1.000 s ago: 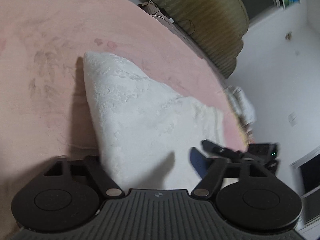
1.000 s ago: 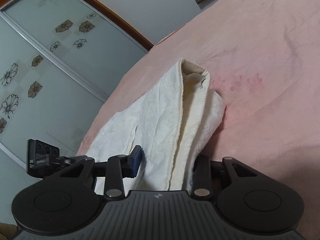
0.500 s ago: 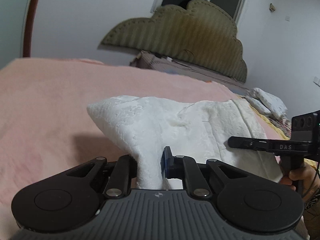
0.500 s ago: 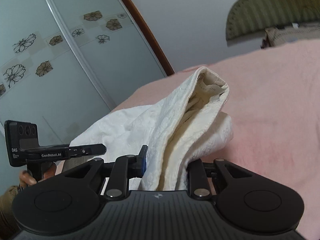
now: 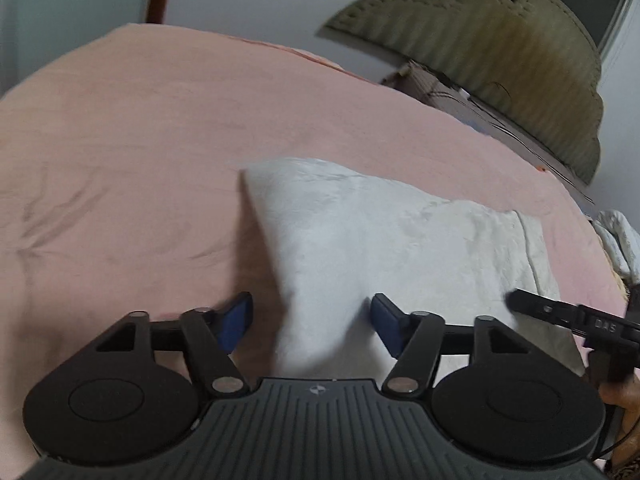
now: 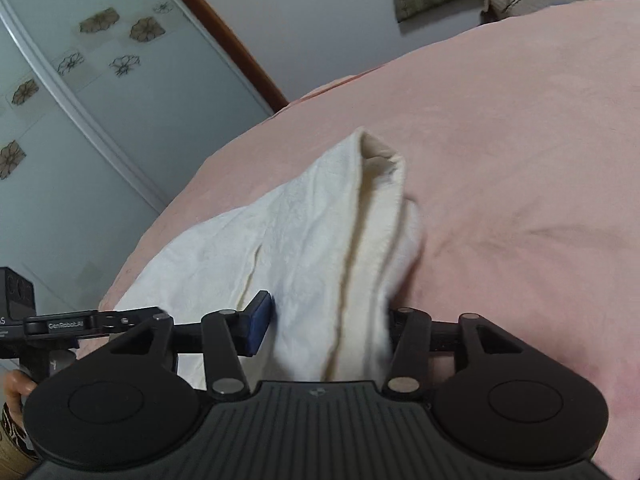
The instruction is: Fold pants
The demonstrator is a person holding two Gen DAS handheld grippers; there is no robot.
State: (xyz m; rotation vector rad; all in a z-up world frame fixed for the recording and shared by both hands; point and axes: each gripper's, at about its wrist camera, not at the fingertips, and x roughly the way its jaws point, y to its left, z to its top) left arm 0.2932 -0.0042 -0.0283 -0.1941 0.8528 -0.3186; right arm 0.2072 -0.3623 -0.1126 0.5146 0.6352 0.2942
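Observation:
The white pants (image 5: 360, 240) lie folded on the pink bed (image 5: 140, 140). My left gripper (image 5: 312, 320) is open, its blue pads standing apart on either side of the near corner of the cloth. In the right wrist view the pants (image 6: 320, 248) show their cream waistband edge toward the far end. My right gripper (image 6: 324, 324) is open, with the cloth lying between its spread fingers; its right pad is hidden behind the fabric. The right gripper also shows at the right edge of the left wrist view (image 5: 572, 316), and the left gripper at the left of the right wrist view (image 6: 60, 324).
A padded olive headboard (image 5: 500, 52) and a pillow (image 5: 460, 96) stand at the far end of the bed. A sliding wardrobe door with flower prints (image 6: 72, 92) stands left of the bed. A crumpled white cloth (image 5: 620, 240) lies at the bed's right edge.
Both grippers were shut on the pants' edge half a second ago and have now opened and let it go. The cloth has dropped lower onto the bed.

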